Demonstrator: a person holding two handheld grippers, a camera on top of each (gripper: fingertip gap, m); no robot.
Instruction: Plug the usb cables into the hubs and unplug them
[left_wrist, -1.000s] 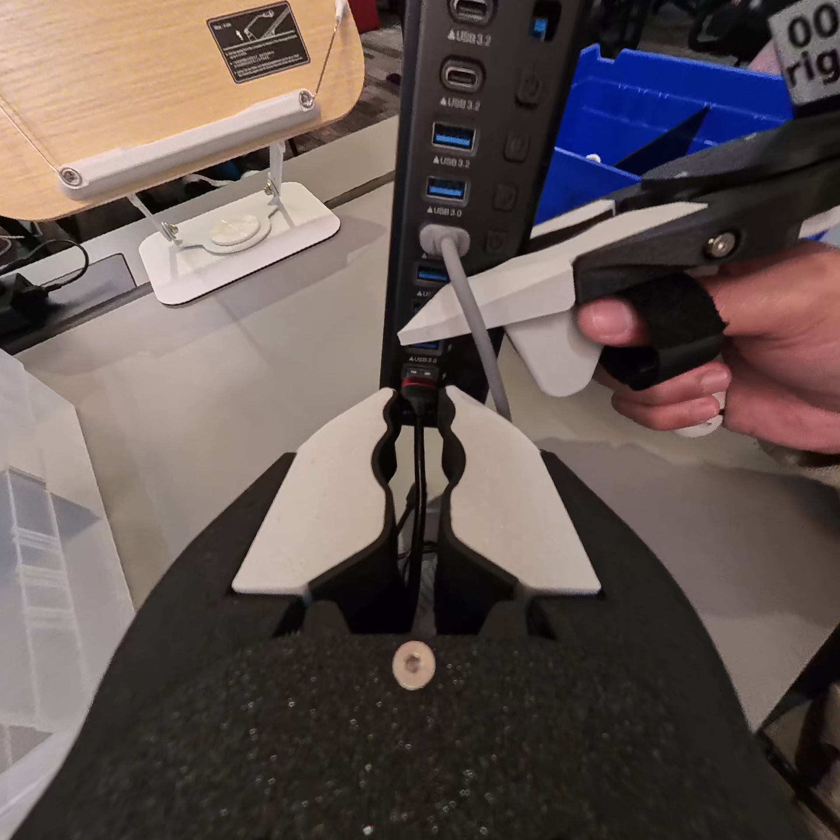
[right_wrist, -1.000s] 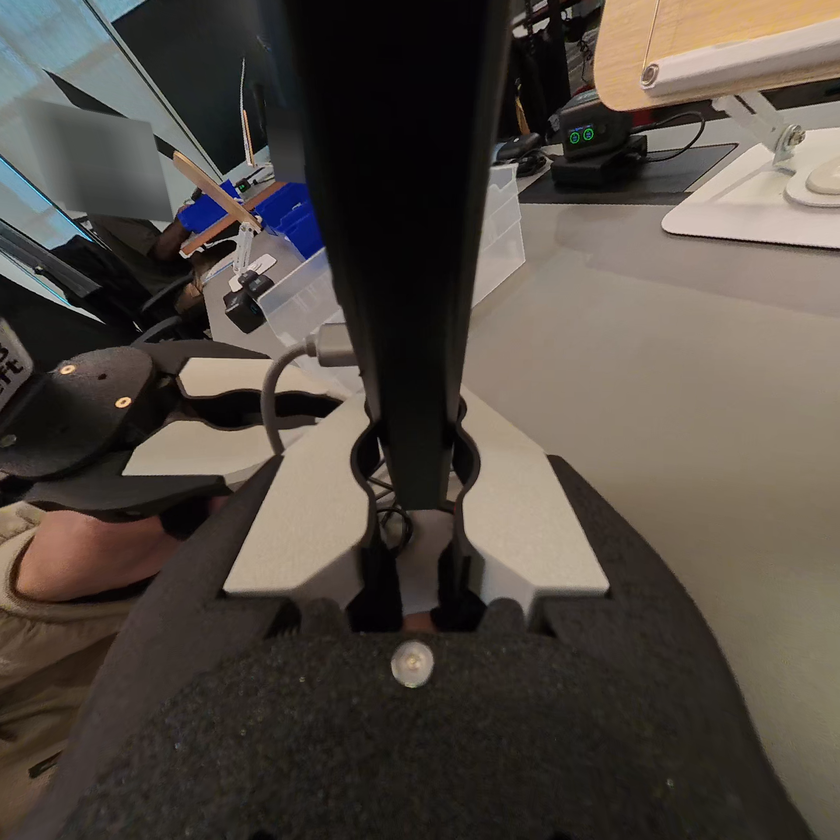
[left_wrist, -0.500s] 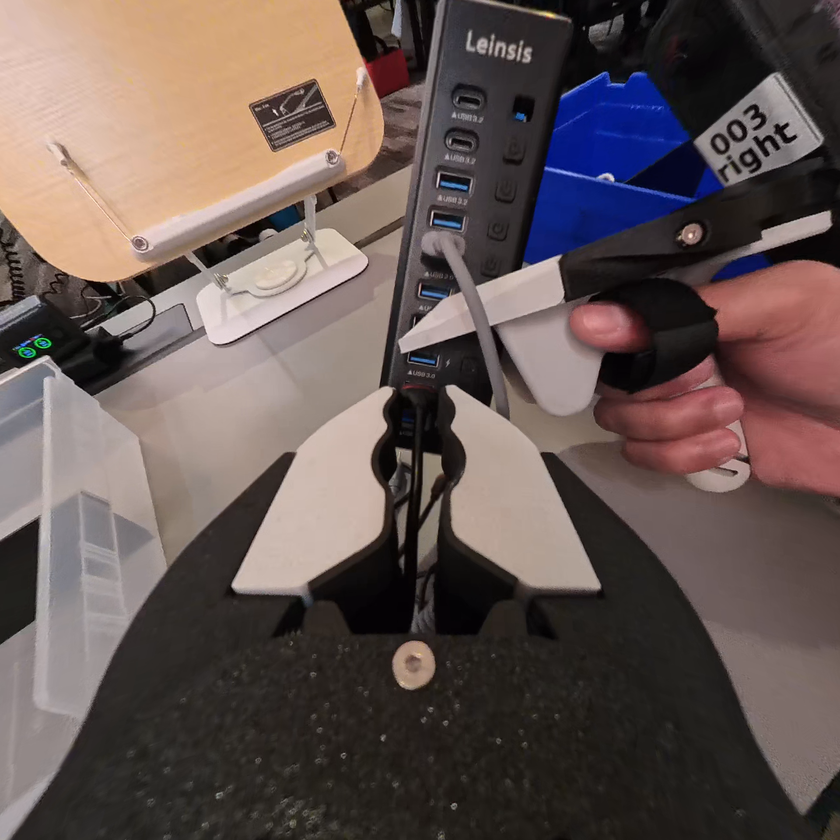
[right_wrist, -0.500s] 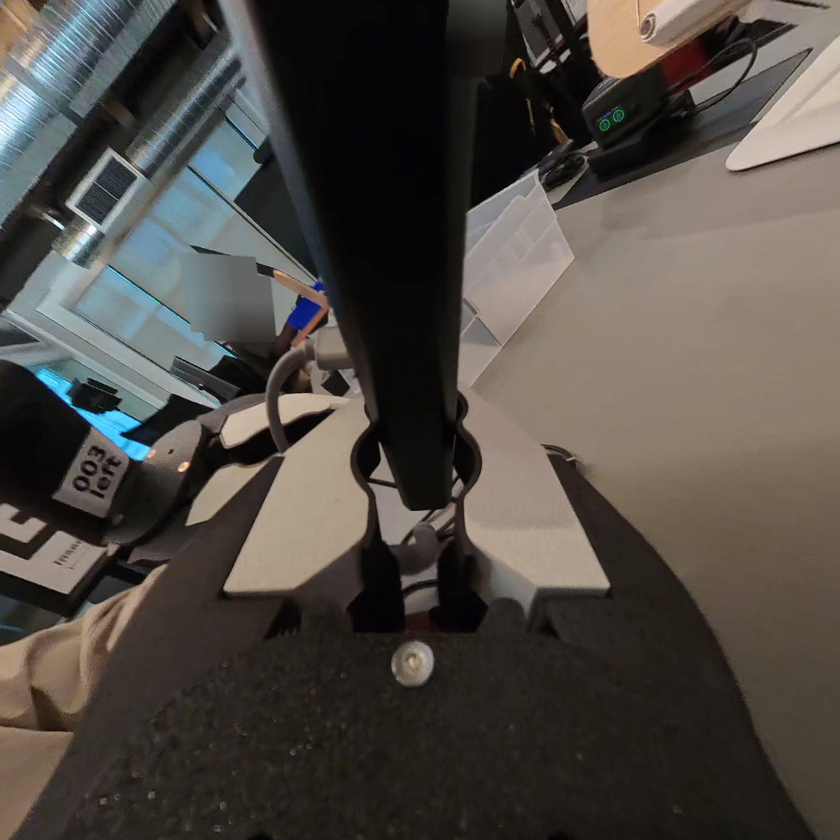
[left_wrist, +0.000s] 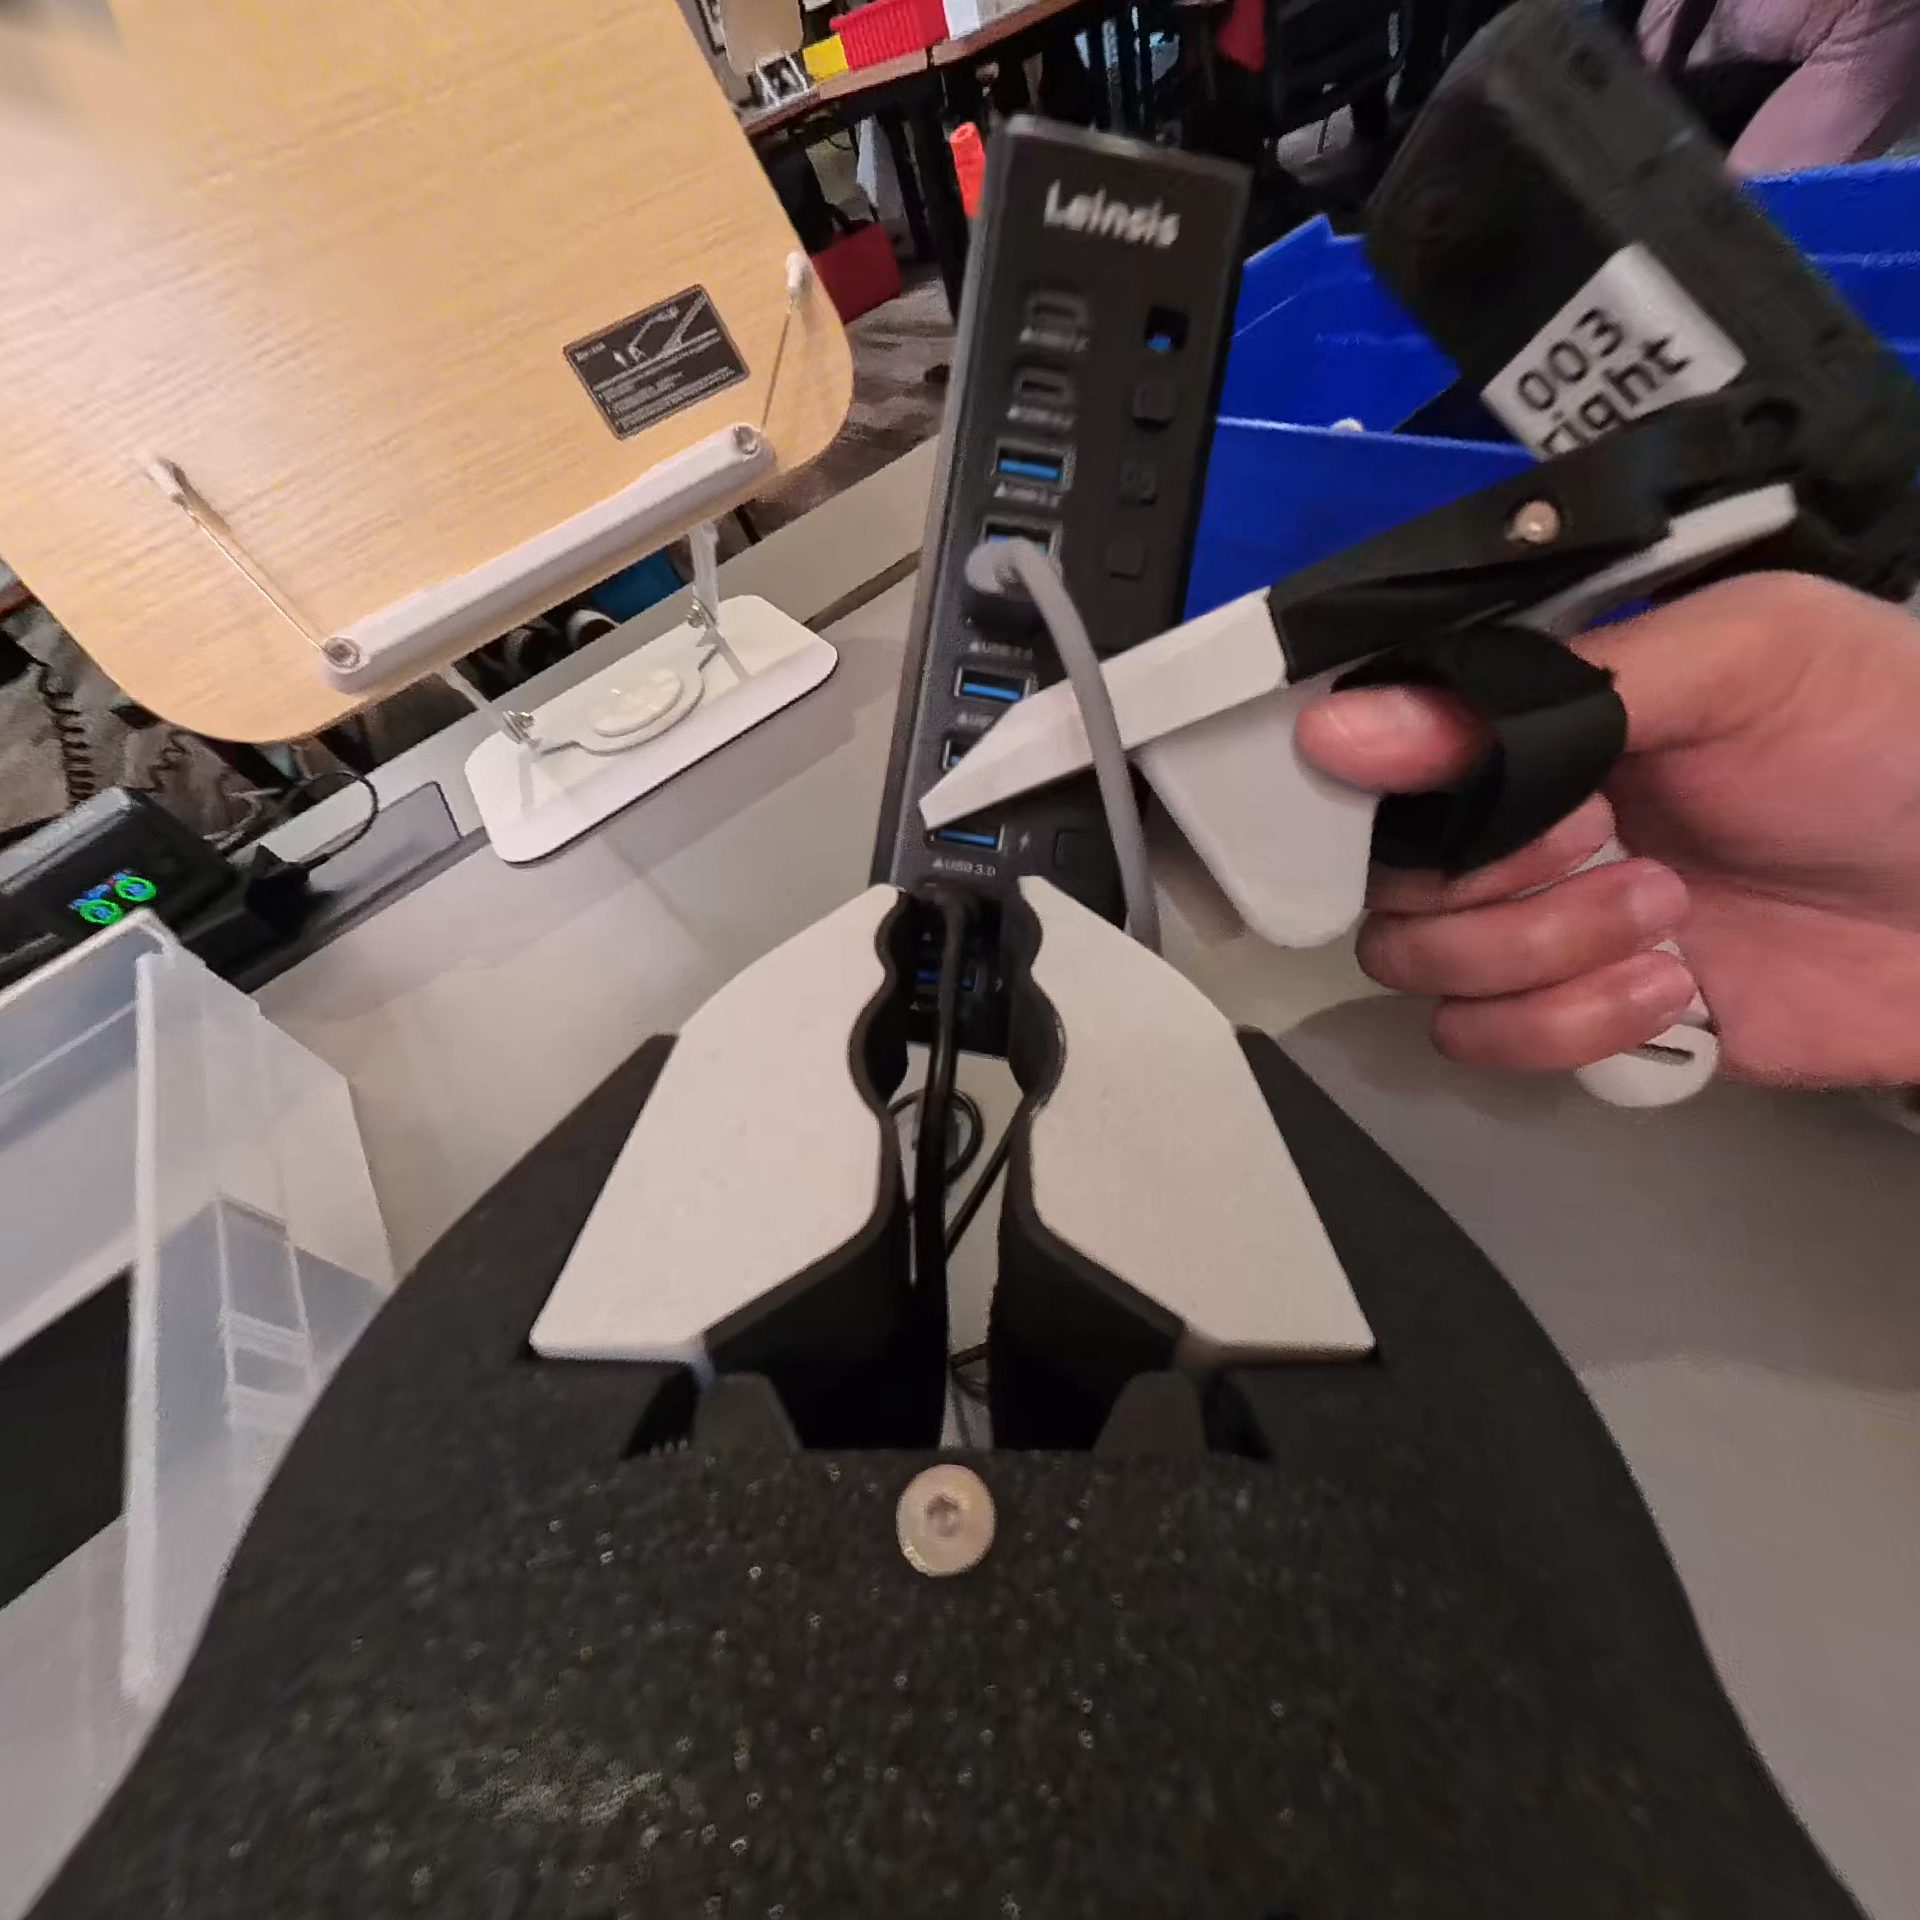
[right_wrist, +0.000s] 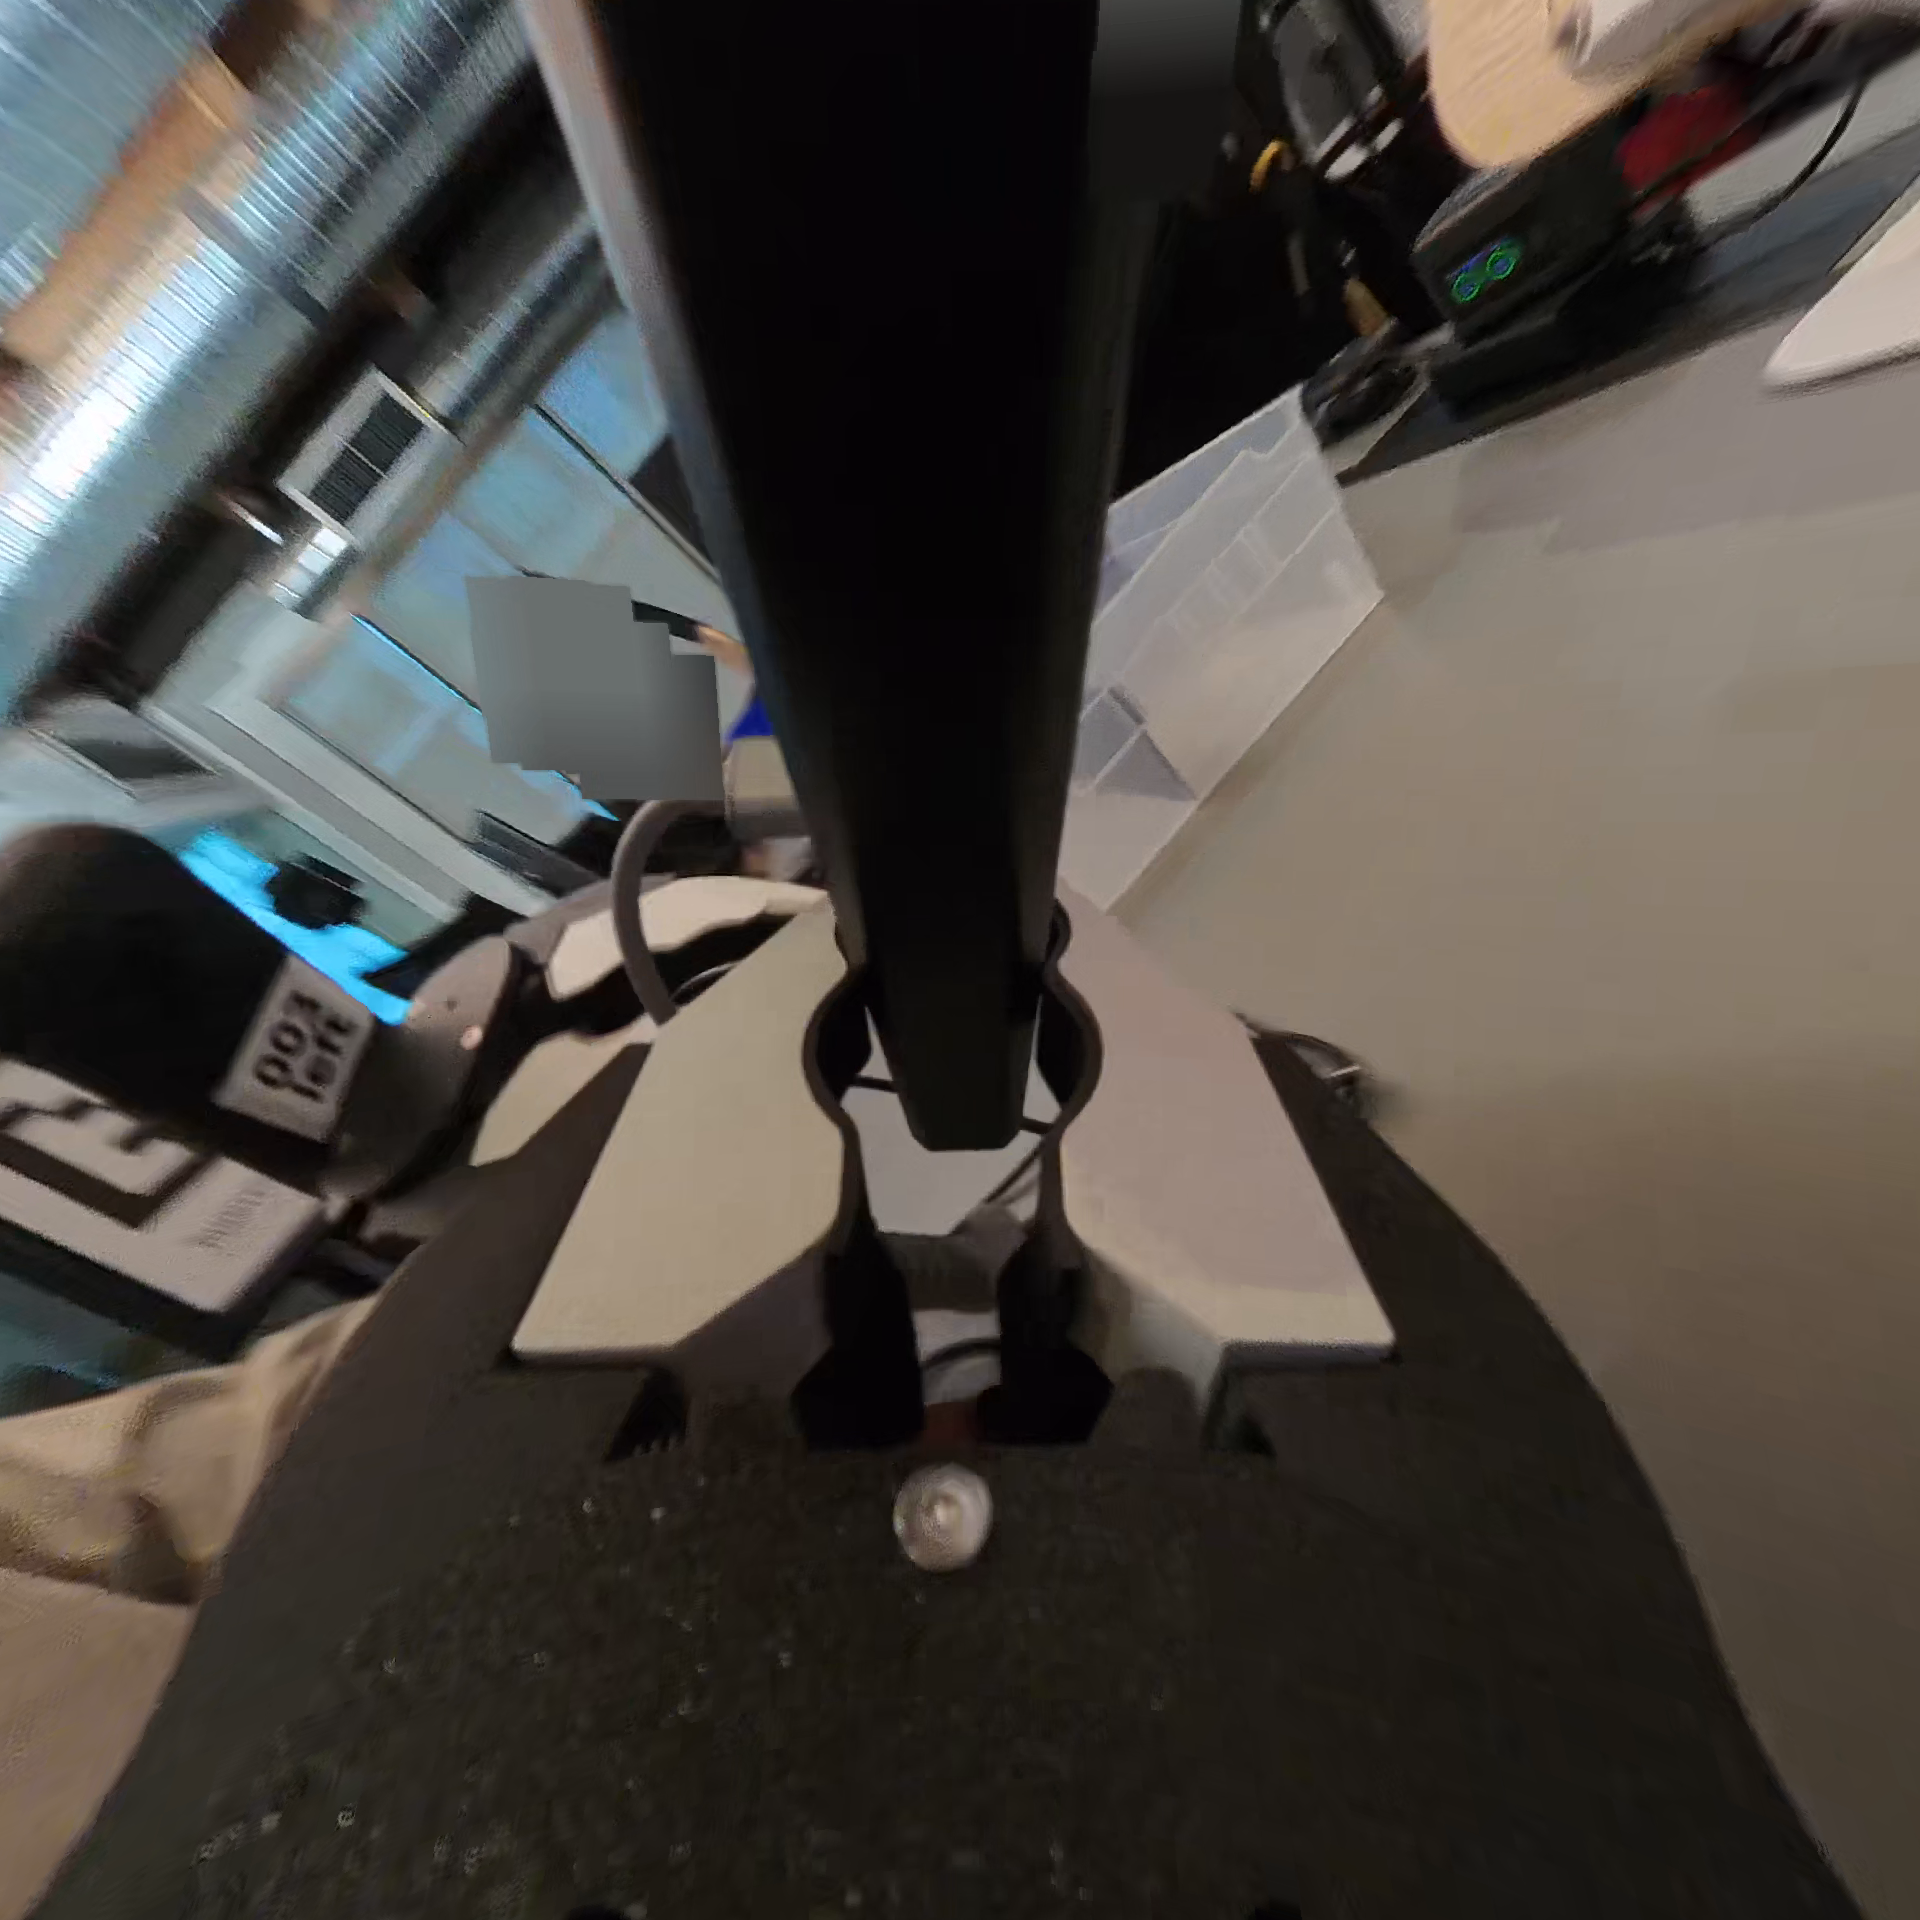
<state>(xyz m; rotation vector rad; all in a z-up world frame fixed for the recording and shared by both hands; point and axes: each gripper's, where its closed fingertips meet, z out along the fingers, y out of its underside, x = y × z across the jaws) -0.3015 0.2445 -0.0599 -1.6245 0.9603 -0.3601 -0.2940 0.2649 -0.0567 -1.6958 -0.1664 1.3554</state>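
Between the fingers of our left gripper (left_wrist: 958, 914) we are pinching the black cable (left_wrist: 928, 1164) just behind its plug, the jaws nearly closed on it, and the plug is sitting at a low port of the black hub (left_wrist: 1081, 499); whether it is fully seated we cannot tell. Straight ahead at twelve o'clock, the hub is standing tilted over the grey table (left_wrist: 1558, 1299). A grey cable (left_wrist: 1101, 727) is plugged into a port halfway up its face and is hanging down toward one o'clock. Coming in from three o'clock, our right gripper (left_wrist: 1143, 769) is clamping the hub's lower part, a hand (left_wrist: 1683, 831) wrapped around its handle. In the right wrist view, its jaws (right_wrist: 951, 997) are gripping the hub's narrow edge (right_wrist: 914, 520), which is rising toward twelve o'clock, while our left gripper (right_wrist: 665, 925) is showing at nine o'clock. At ten o'clock in the left view a wooden stand (left_wrist: 416, 343) is leaning on its white base, a clear box (left_wrist: 187, 1195) is sitting at eight o'clock, and a blue bin (left_wrist: 1330, 488) is at two o'clock.
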